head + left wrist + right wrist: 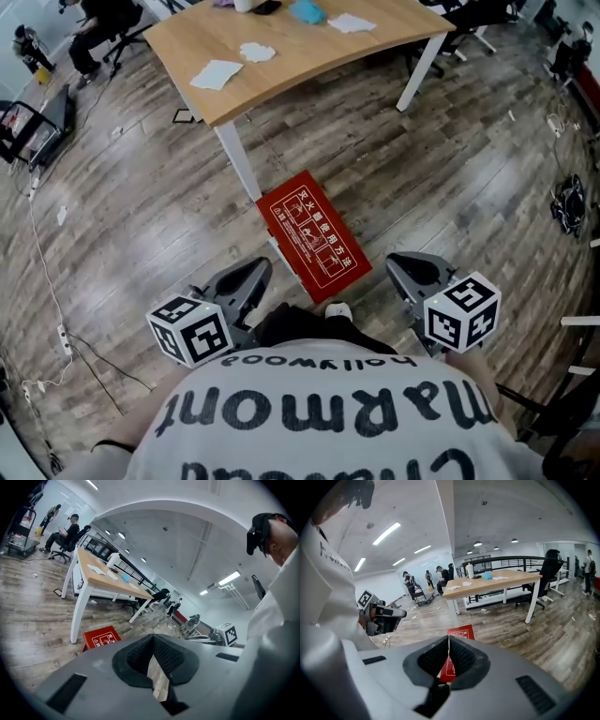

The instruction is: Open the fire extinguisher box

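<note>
a grey-brown wood-plank floor (450,187) is seen from above, with a light wooden table (281,89) on white legs standing at the top of the head view. sheets of white paper (217,73) are scattered on the tabletop. the fire extinguisher box (314,236) is set on the floor just beside the foot of the table's nearest leg (239,159), below the table's corner. it is a red rectangular box, and its broad face is turned up to the head camera. that face is printed in white with a framed panel, a line of characters and small pictograms. no gap is seen at its edges, so it is read as closed. the left gripper (261,270) is held to the left of the box's near end, and the right gripper (397,261) to its right. neither one is touching the box. the jaws of both are pressed together, and nothing is held between them. in the right gripper view the box (461,631) is seen straight ahead past the closed tips
</note>
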`<control>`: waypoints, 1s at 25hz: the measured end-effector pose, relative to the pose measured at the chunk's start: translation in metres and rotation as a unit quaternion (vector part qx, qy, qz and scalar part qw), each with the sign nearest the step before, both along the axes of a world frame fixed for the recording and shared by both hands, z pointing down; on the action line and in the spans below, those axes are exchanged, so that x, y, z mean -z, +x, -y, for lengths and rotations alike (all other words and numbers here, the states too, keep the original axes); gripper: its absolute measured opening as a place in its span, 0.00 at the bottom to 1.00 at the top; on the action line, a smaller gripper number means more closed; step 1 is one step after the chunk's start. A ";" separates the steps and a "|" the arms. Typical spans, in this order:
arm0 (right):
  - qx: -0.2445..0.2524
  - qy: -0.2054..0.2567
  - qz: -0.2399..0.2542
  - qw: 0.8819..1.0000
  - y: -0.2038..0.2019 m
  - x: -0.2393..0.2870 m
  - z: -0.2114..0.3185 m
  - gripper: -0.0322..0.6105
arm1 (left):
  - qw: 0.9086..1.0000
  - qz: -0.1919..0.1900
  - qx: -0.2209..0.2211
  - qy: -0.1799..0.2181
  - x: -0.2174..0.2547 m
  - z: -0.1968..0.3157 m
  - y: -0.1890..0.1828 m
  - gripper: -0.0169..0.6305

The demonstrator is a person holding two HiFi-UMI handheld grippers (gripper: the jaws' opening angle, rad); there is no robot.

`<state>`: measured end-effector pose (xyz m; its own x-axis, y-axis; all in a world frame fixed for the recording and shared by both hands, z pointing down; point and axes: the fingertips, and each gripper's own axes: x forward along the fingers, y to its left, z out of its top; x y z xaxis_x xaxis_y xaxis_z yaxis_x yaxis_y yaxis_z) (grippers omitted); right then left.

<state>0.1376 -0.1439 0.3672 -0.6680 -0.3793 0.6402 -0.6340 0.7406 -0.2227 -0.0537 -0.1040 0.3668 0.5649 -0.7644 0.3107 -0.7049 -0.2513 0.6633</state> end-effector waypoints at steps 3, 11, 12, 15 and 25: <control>0.014 -0.009 -0.001 1.000 0.016 -0.007 0.013 0.07 | 1.000 -0.001 0.014 -0.012 -0.007 0.004 0.020 0.04; 0.069 -0.017 -0.020 0.997 0.041 -0.019 0.037 0.07 | 0.994 0.017 0.098 -0.045 -0.033 0.012 0.032 0.04; 0.077 -0.015 -0.026 0.997 0.043 -0.022 0.039 0.07 | 0.993 0.019 0.110 -0.048 -0.036 0.013 0.032 0.04; 0.097 -0.020 -0.032 0.995 0.047 -0.028 0.045 0.07 | 0.987 0.013 0.150 -0.051 -0.042 0.015 0.030 0.04; 0.152 -0.096 -0.009 0.984 0.019 -0.084 0.040 0.07 | 0.975 0.009 0.223 0.009 -0.079 -0.001 0.011 0.04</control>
<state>0.1570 -0.1843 0.4515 -0.7201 -0.0350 0.6930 -0.3953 0.8415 -0.3683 -0.0423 -0.1031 0.4459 0.1697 -0.9381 0.3018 -0.7579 0.0715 0.6484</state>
